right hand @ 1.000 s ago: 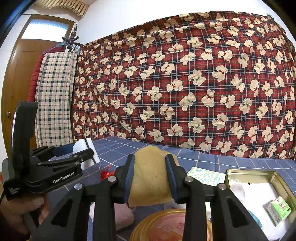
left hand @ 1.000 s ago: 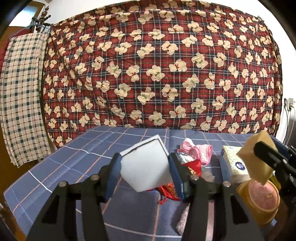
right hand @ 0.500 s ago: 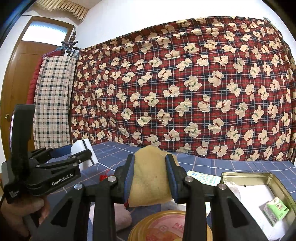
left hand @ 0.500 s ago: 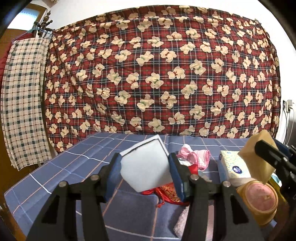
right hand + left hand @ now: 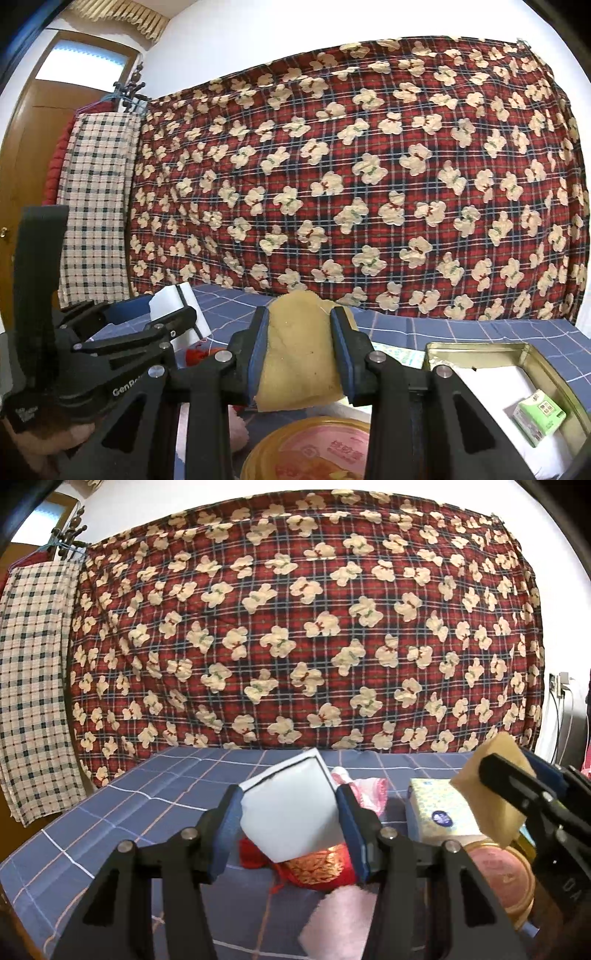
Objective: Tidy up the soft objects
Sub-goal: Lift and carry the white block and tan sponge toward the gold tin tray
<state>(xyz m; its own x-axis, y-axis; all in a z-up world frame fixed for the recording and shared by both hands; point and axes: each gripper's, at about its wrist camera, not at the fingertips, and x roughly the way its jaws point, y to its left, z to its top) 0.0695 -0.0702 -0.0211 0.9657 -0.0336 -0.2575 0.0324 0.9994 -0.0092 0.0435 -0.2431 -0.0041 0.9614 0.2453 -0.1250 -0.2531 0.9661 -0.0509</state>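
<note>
My left gripper (image 5: 290, 814) is shut on a white sponge block (image 5: 291, 805) with a thin black edge, held above the blue checked tabletop (image 5: 147, 812). My right gripper (image 5: 300, 350) is shut on a tan yellow sponge (image 5: 299, 350), lifted above the table. In the left wrist view the right gripper (image 5: 491, 775) and its tan sponge (image 5: 495, 786) appear at the right edge. The left gripper and its white sponge (image 5: 177, 306) show at the left of the right wrist view. Below lie a red and gold pouch (image 5: 317, 867), a pink cloth (image 5: 369, 794) and a pink towel (image 5: 332, 923).
A tissue pack (image 5: 439, 812) and a round gold tin lid (image 5: 310, 450) sit near the front. An open gold tin box (image 5: 480, 350) at the right holds a white item and a small green carton (image 5: 539, 417). A red bear-print quilt (image 5: 351, 177) hangs behind.
The left gripper with the white sponge has drifted slightly, so the table items sit a little differently in its view. The right gripper has kept nearly still with its tan sponge.
</note>
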